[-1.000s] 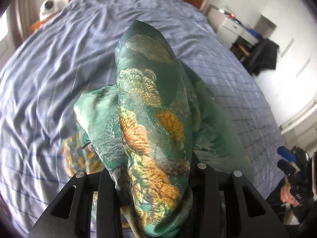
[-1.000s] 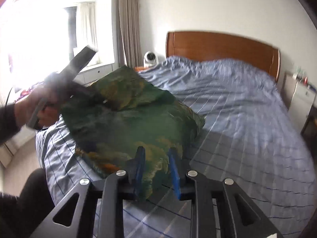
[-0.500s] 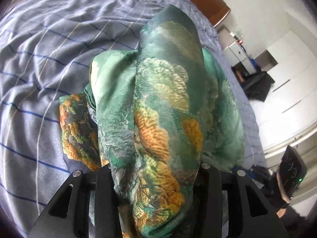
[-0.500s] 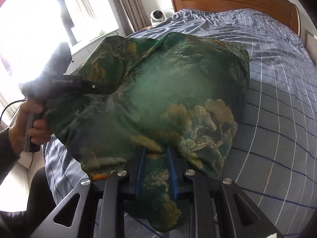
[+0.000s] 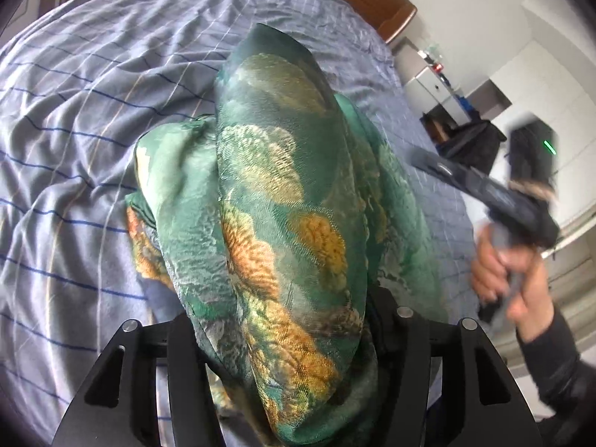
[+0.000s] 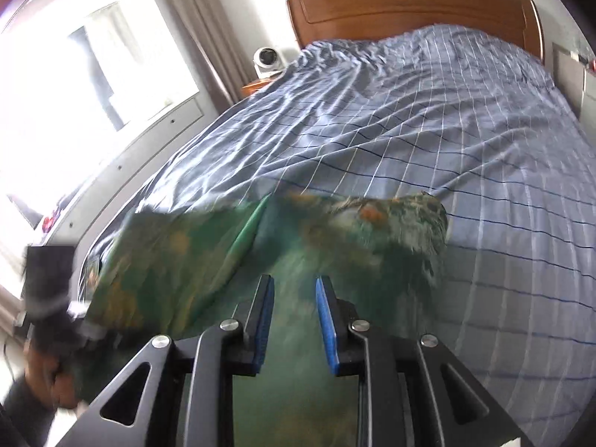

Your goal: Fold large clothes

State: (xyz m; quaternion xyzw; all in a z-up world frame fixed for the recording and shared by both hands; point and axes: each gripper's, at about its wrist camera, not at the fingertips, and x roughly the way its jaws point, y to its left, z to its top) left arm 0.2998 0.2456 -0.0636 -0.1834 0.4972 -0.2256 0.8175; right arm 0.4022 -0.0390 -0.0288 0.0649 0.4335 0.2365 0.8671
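A green garment (image 5: pixel 283 186) with orange and cream flowers lies bunched on the blue checked bed (image 5: pixel 74 149). A thick fold of it fills my left gripper (image 5: pixel 287 335) and hides both fingertips. Those jaws are opening while the cloth still bulges between them. In the right wrist view the garment (image 6: pixel 208 260) stretches, blurred, from the left gripper (image 6: pixel 48 283) across to my right gripper (image 6: pixel 296 298). The blue pads (image 6: pixel 266 316) stand a little apart and are opening, with green cloth between and under them. The right gripper (image 5: pixel 421 158) shows blurred beside the garment's right edge.
A wooden headboard (image 6: pixel 409 11) closes the far end of the bed (image 6: pixel 447 130). A small white fan (image 6: pixel 266 59) sits by a bright window (image 6: pixel 74 93). A white bedside cabinet (image 5: pixel 432 82) stands at the right. A person's hand (image 5: pixel 503 272) grips the right tool.
The right gripper has swept sideways and now shows at the right of the left wrist view. In its own view the garment sits lower and more spread out. The left jaws stand wider.
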